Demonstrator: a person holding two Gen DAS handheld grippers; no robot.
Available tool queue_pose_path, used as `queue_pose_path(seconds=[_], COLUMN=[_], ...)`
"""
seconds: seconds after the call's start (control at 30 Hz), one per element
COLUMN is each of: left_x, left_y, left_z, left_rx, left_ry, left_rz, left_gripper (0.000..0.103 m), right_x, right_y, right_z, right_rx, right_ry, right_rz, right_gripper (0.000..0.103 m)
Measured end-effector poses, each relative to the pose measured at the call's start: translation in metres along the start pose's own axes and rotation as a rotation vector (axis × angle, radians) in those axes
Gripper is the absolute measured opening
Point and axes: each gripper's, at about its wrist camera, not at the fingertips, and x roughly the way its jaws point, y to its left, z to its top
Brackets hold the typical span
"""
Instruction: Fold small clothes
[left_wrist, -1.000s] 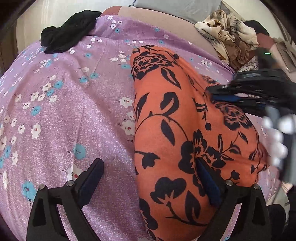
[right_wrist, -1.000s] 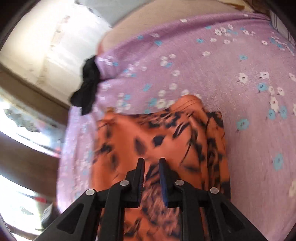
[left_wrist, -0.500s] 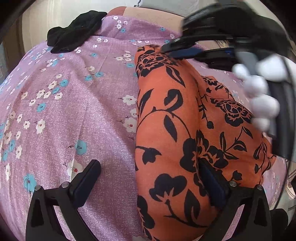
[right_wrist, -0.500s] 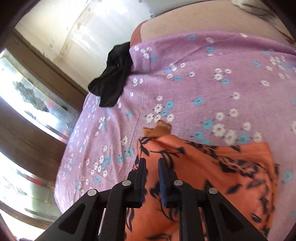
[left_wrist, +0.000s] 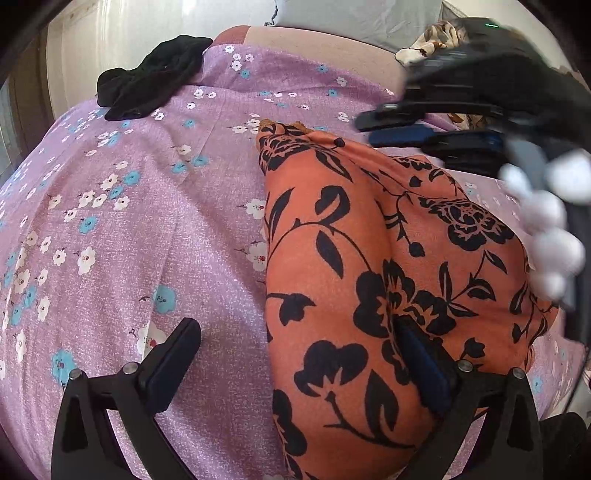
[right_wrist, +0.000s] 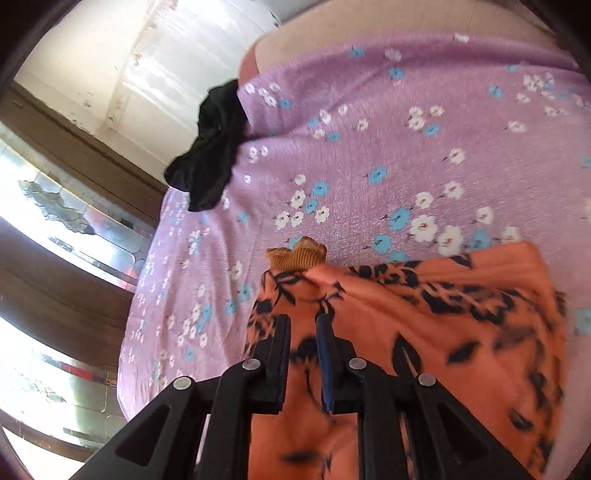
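Note:
An orange garment with black flowers (left_wrist: 369, 266) lies folded on a purple flowered bedsheet (left_wrist: 129, 221). My left gripper (left_wrist: 295, 354) is open, its right finger (left_wrist: 424, 369) resting on the garment's near end and its left finger (left_wrist: 170, 354) over the sheet. My right gripper (left_wrist: 388, 123) hovers above the garment's far end, jaws nearly closed with nothing between them. In the right wrist view the right gripper (right_wrist: 303, 332) stands over the garment (right_wrist: 424, 332), near a tan ribbed band (right_wrist: 295, 256) at its edge.
A black garment (left_wrist: 147, 85) lies at the sheet's far left corner; it also shows in the right wrist view (right_wrist: 210, 162). A pile of patterned clothes (left_wrist: 432, 44) sits at the far right. A wall and a wooden frame (right_wrist: 74, 155) border the bed.
My right gripper swept from the garment's right side across to its far end, then drew back to the right above it. The left gripper stayed put.

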Motion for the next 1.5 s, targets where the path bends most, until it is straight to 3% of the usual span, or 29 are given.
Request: queue_pose_path(seconds=[0.17, 0.3, 0.37, 0.43, 0.53, 0.7, 1.0, 1.5], left_x=[0.002, 0.003, 0.005, 0.005, 0.005, 0.004, 0.003, -0.001], left_y=[0.002, 0.002, 0.002, 0.002, 0.002, 0.004, 0.007, 0.010], left_z=[0.001, 0.002, 0.003, 0.002, 0.002, 0.001, -0.002, -0.005], left_rx=[-0.006, -0.005, 0.003, 0.008, 0.015, 0.006, -0.014, -0.016], left_ry=[0.003, 0.001, -0.001, -0.005, -0.008, -0.006, -0.012, -0.002], left_rz=[-0.006, -0.004, 0.000, 0.000, -0.001, -0.002, -0.006, -0.011], left_gripper=[0.103, 0.103, 0.103, 0.103, 0.103, 0.103, 0.103, 0.103], right_x=[-0.043, -0.058, -0.058, -0.063, -0.062, -0.064, -0.062, -0.071], right_y=[-0.010, -0.029, -0.048, -0.058, -0.063, -0.070, -0.067, -0.070], right_z=[-0.038, -0.081, -0.100, -0.114, -0.125, -0.119, -0.121, -0.147], right_rx=[-0.047, -0.040, 0.009, 0.022, 0.012, 0.063, 0.059, 0.048], right_ry=[-0.009, -0.015, -0.051, -0.140, -0.201, -0.173, -0.156, -0.152], right_rz=[-0.138, -0.199, -0.143, -0.084, -0.061, -0.023, -0.041, -0.016], right_gripper=[0.017, 0.016, 0.016, 0.016, 0.013, 0.013, 0.013, 0.013])
